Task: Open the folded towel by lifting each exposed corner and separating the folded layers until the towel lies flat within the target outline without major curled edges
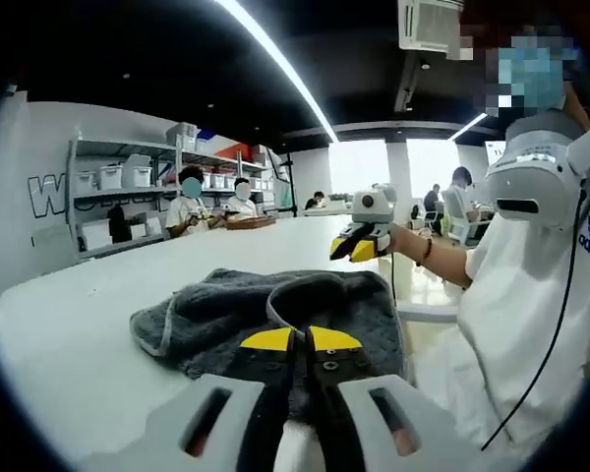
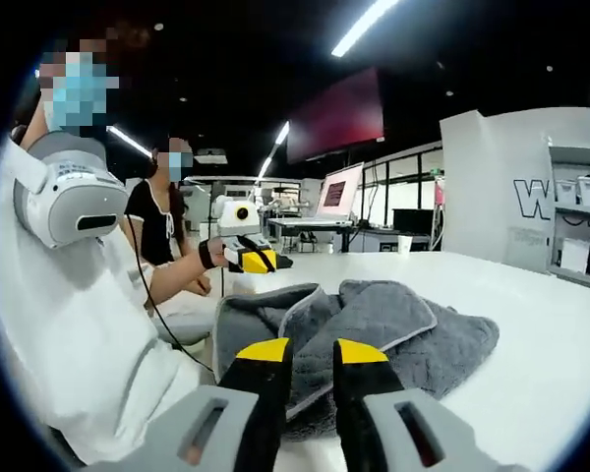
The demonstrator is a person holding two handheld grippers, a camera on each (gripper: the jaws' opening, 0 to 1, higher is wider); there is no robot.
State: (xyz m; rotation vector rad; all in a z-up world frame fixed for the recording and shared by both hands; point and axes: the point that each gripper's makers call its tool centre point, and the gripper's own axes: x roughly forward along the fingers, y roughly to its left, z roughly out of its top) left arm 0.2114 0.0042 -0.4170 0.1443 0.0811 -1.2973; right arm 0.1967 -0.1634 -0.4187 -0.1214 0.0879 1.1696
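A grey towel (image 1: pixel 275 310) with a pale trim lies bunched and partly folded on the white table (image 1: pixel 88 324). In the left gripper view my left gripper (image 1: pixel 300 339) hovers at the towel's near edge, its yellow-tipped jaws pressed together with nothing between them. Beyond the towel, a hand holds my right gripper (image 1: pixel 357 246) above the table. In the right gripper view the towel (image 2: pixel 383 324) shows a flap folded over its middle. My right gripper (image 2: pixel 313 352) stands open over its near edge. The left gripper (image 2: pixel 253 260) hangs above the far side.
The person holding the grippers, in a white shirt (image 1: pixel 531 324), sits at the table's side with a cable hanging down. Two people sit at the table's far end (image 1: pixel 211 208) before shelves of bins (image 1: pixel 128 182). Bare tabletop (image 2: pixel 560 334) surrounds the towel.
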